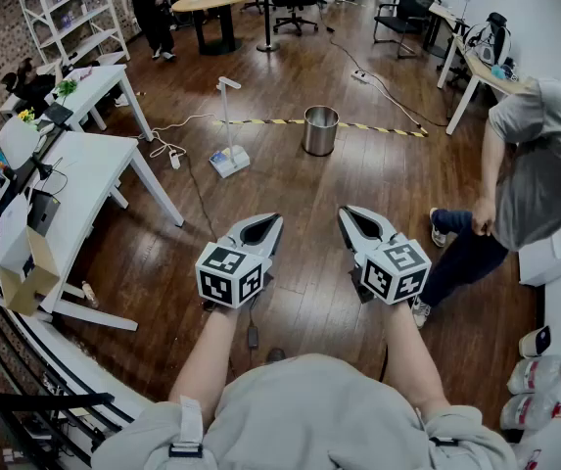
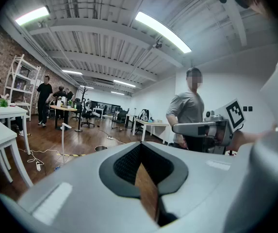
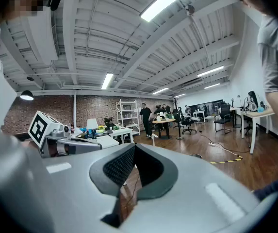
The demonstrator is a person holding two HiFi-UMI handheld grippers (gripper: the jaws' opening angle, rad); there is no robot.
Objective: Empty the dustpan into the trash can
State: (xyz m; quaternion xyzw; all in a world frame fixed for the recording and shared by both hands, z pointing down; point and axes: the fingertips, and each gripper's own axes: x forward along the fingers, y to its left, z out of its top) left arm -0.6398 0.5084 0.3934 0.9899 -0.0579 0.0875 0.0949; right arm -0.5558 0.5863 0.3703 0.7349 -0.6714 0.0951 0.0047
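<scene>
Peering at the white long-handled dustpan [image 1: 229, 157] tells little: it stands small and far off on the wooden floor [image 1: 300, 213], and what lies in its tray cannot be made out. The metal trash can [image 1: 320, 130] stands near it to the right, its inside too dark to read. A bystander [image 1: 539, 174] is cut off at the right edge. The left claw [image 1: 274, 219] is closed on nothing. The right claw [image 1: 345, 211] is also closed and empty. The two are side by side, well short of the dustpan.
</scene>
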